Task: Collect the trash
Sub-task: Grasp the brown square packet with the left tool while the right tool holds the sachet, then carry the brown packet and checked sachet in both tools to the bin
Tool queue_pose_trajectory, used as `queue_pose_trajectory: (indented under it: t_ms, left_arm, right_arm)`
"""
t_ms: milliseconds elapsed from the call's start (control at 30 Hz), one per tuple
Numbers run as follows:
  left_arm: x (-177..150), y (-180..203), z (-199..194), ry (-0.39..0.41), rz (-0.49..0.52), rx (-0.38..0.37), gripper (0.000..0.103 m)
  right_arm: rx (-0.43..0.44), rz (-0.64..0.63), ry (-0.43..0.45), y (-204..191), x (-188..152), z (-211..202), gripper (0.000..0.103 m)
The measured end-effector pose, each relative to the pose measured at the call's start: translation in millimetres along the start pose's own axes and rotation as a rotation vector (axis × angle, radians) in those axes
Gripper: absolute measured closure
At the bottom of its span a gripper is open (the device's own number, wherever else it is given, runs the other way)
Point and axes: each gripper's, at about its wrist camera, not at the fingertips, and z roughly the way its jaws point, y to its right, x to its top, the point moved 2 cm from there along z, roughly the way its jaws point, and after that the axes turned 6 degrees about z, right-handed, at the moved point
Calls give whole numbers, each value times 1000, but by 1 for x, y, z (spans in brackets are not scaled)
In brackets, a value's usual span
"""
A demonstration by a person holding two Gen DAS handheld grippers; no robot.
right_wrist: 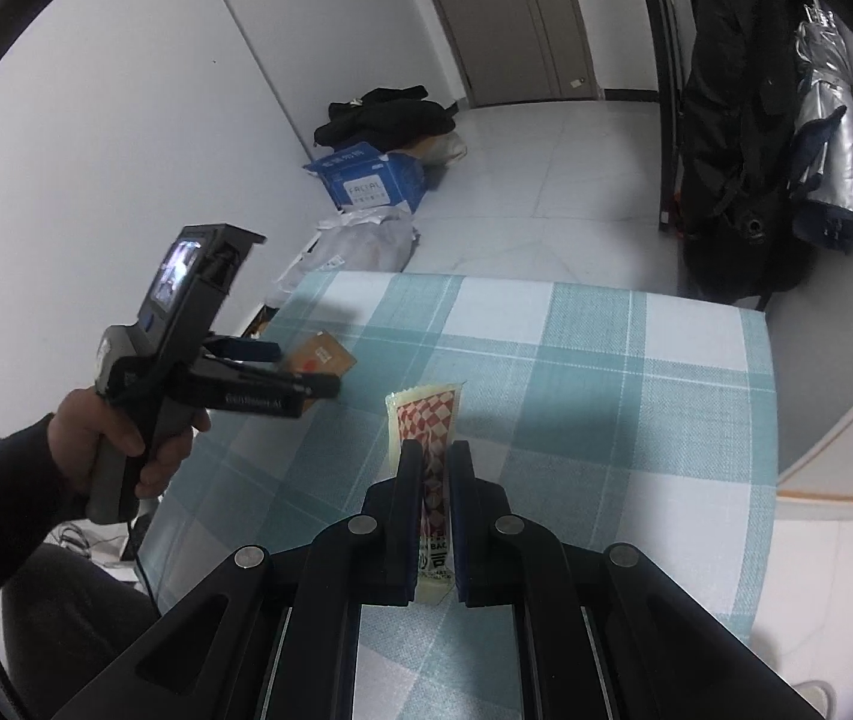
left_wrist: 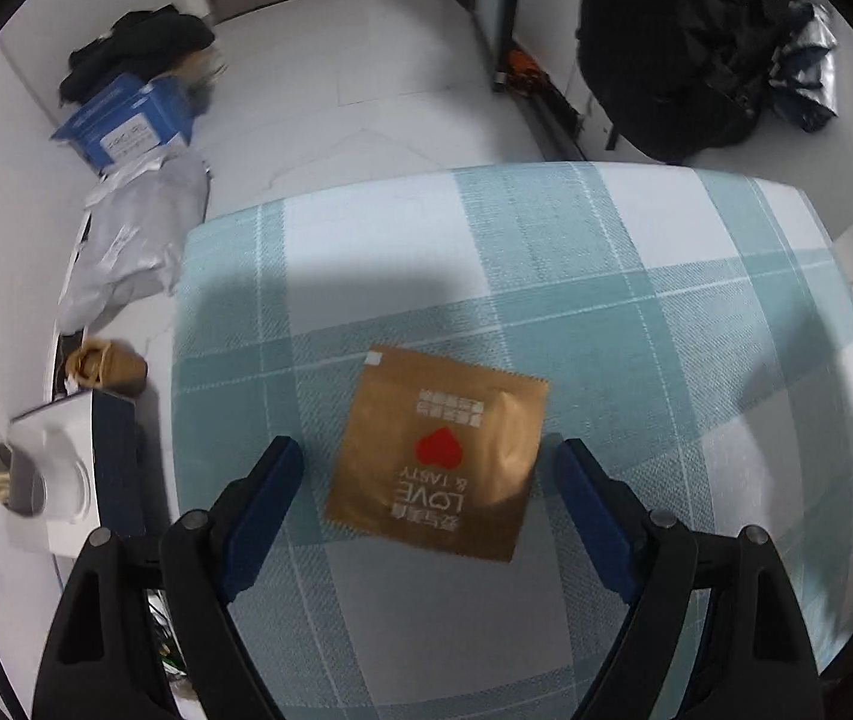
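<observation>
Between the right gripper's [right_wrist: 433, 456] fingers [right_wrist: 407, 480] a long sachet [right_wrist: 426, 420] with a red-and-white checked print was clamped, the two pads pressed against its sides and its far end pointing forward over the bench [right_wrist: 606, 372]; whether that far end touched the checked cloth could not be told; the left gripper [left_wrist: 426, 456] had its fingers [left_wrist: 273, 474] spread wide and released, holding nothing; between them, apart from both blue pads, a gold packet [left_wrist: 438, 456] with a red heart and printed lettering lay flat on the bench [left_wrist: 696, 312], near its left front part; in the right wrist view the same gold packet [right_wrist: 318, 360] showed just beyond the left gripper [right_wrist: 282, 369], which a hand [right_wrist: 120, 444] gripped by its handle above the bench's left edge; the cloth on the bench was teal-and-white plaid; on the floor [left_wrist: 354, 60] to the left of the bench lay a grey bag [left_wrist: 132, 240], a blue box [left_wrist: 126, 120] beyond it, and dark clothing [left_wrist: 138, 42] heaped behind the box against the wall; a white box [left_wrist: 60, 468] and a tan object [left_wrist: 105, 366] sat close by the bench's left side; far right, a black bag [right_wrist: 732, 138] stood by the wall, with a silver cover [right_wrist: 834, 120] beside it.
</observation>
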Motion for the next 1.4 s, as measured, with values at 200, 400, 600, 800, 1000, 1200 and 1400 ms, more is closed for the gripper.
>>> queue_pose_trajectory:
  t_ms: [200, 400, 600, 800, 1000, 1200, 1400]
  left_arm:
    - [4, -1, 1, -21, 0, -4, 27]
    - [4, -1, -1, 18, -26, -5, 53]
    - [5, -14, -2, 33, -112, -48, 65]
    - [7, -24, -1, 46, -212, -113, 66]
    - [3, -39, 0, 48, -349, -222, 67]
    - [-7, -59, 4, 51, -552, -391, 67]
    - [-18, -55, 0, 54, -580, -428, 67]
  right_arm:
    - [19, 16, 16, 4, 4, -5, 95]
    - [31, 18, 29, 4, 5, -9, 95]
    - [35, 21, 35, 5, 7, -9, 95]
    - [38, 40, 45, 8, 9, -12, 95]
    - [34, 55, 45, 11, 9, -12, 95]
    - [38, 78, 55, 14, 11, -15, 95]
    - [27, 85, 51, 13, 11, -15, 95]
